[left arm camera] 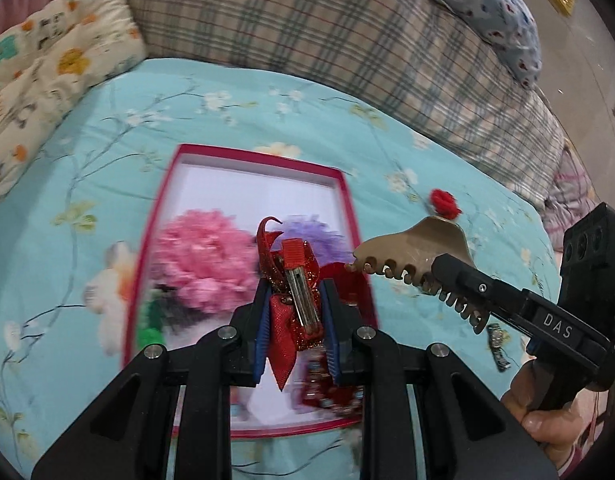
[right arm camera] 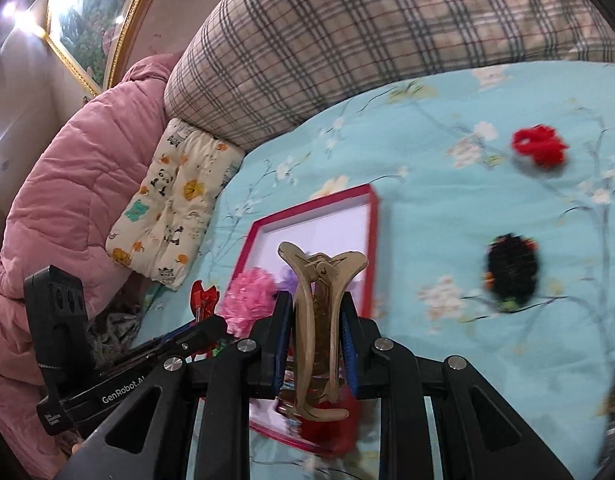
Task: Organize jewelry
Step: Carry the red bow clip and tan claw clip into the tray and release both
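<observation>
A shallow red-rimmed box lies open-topped on a turquoise floral bedspread. Its far half shows bare white floor, reachable from above. Its near half is crowded: a pink pom-pom and a purple one sit side by side, with red items nearer the front edge.

The left gripper, gripping a red bow clip, hangs over that crowded half. The right gripper, clamped on a tan claw clip, occupies the air beside the box's right rim.

Open bedspread lies right of the box, broken by a red scrunchie and a black hairpiece. A plaid quilt roll walls the far side; a printed cushion blocks the far left.
</observation>
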The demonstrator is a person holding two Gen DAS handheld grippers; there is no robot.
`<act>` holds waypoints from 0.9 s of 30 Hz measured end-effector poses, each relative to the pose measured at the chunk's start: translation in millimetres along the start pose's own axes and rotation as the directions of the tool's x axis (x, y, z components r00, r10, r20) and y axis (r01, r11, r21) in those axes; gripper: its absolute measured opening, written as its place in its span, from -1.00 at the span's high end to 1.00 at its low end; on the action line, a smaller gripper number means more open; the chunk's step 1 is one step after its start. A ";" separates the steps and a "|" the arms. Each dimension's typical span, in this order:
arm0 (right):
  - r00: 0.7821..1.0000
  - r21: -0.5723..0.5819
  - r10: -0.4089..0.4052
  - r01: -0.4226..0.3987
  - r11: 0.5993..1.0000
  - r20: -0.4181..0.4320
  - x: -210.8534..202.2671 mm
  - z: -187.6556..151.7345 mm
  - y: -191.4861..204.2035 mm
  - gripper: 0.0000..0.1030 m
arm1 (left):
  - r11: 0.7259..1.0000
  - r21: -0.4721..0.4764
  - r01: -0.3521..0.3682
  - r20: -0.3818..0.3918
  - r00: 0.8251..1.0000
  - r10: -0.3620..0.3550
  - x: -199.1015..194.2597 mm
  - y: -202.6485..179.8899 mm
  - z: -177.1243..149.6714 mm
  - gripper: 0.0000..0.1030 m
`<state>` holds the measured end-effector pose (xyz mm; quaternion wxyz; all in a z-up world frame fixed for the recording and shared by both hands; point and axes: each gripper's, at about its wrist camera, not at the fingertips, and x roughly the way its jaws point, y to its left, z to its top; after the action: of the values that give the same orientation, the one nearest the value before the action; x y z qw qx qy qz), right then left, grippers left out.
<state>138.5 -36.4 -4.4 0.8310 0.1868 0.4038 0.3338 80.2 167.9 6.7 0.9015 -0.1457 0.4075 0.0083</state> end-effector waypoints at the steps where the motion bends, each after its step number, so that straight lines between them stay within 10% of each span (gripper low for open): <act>1: 1.000 0.005 0.005 -0.005 1.000 0.000 3.5 -1.4 2.5 0.56 | 1.000 -0.004 -0.004 0.000 1.000 0.004 -0.9 4.5 -0.5 0.60; 27: 0.994 -0.027 0.013 -0.016 1.000 -0.112 66.2 -21.4 19.6 0.48 | 0.994 -0.077 -0.073 -0.104 0.992 0.065 38.5 64.8 -23.8 0.59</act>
<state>143.5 25.0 -42.0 0.8070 0.1592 0.4439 0.3554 79.8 219.5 -53.2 0.8722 -0.1681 0.4569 0.0485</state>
